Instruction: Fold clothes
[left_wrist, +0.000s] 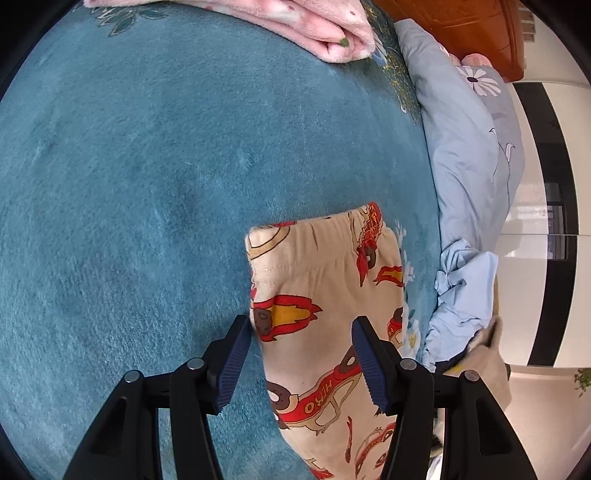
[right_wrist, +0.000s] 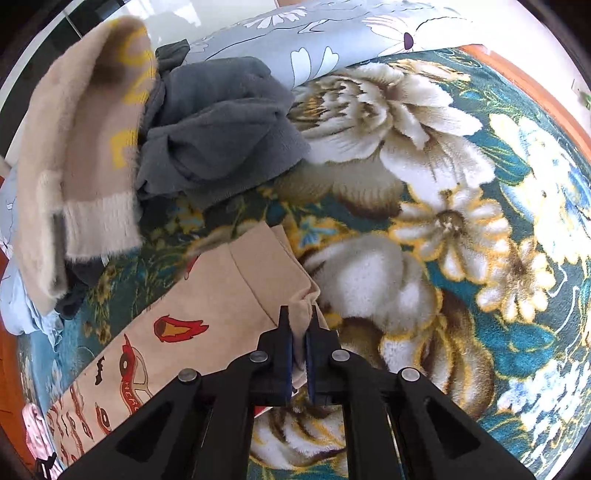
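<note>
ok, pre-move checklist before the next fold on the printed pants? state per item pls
1. Right gripper has cloth: ok, shut on a corner of the printed pants.
2. Left gripper has cloth: not ok, open, jaws either side of the pants' waistband end, not closed.
3. Pants lying flat: ok at the waistband end; the rest cannot tell.
4. Fold area free: ok in the left wrist view, bare teal blanket left of the pants.
5. Other clothes clear of the pants: ok, grey garment and beige sweater lie apart.
6. Grip depth on the right: cannot tell.
</note>
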